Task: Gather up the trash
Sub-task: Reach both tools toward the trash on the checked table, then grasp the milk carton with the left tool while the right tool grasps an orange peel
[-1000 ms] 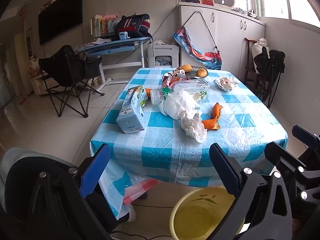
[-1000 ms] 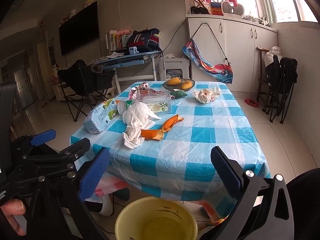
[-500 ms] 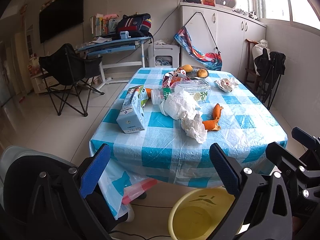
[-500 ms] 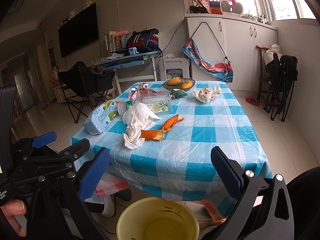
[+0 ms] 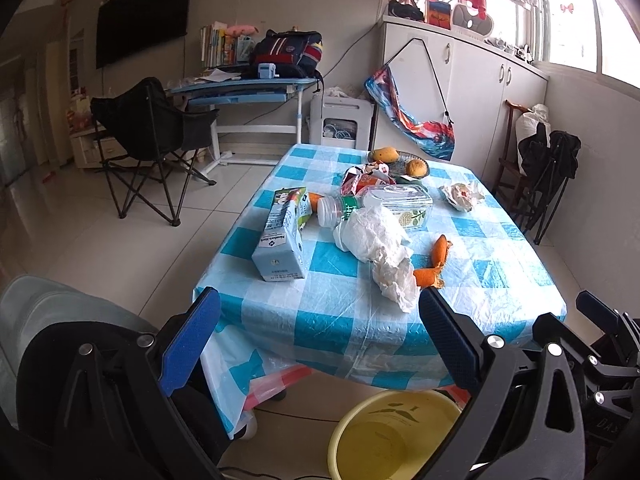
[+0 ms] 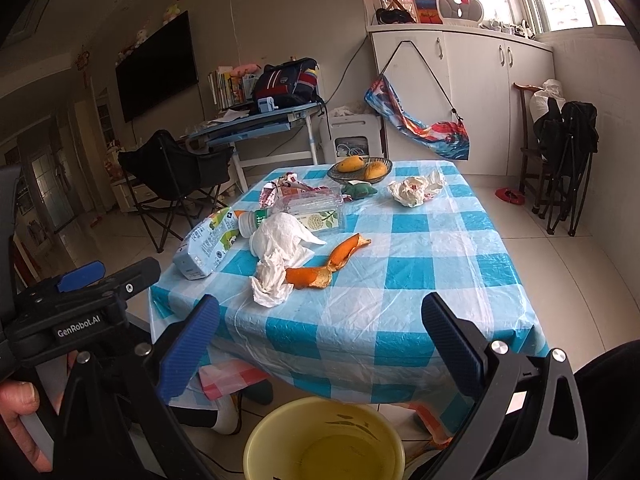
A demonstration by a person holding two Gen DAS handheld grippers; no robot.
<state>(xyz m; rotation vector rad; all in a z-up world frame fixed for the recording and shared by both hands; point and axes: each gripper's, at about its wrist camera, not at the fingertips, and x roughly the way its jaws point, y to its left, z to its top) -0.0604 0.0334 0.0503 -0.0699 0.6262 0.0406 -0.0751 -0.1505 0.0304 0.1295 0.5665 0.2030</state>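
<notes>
Both units are held short of the counter, above the yellow bin on the floor at its near edge.

Left hand-held gripper: fingers spread wide, nothing between them. Right hand-held gripper: likewise spread, nothing held. In the right wrist view the left unit is seen at 9 o'clock, with a hand on its grip at 8 o'clock.

Trash is spread over the blue-checked cloth, mostly toward the left half:
- milk carton lying on its side, at 10 o'clock of the pile
- plastic bottle on its side, just behind the carton
- crumpled white tissue at the centre, partly over the bottle
- orange peel at 3 o'clock of the tissue, touching it
- clear plastic box behind the tissue
- red wrapper behind the box
- crumpled paper wad at 2 o'clock, well apart from the pile

A fruit bowl sits at the far edge, 12 o'clock.
</notes>
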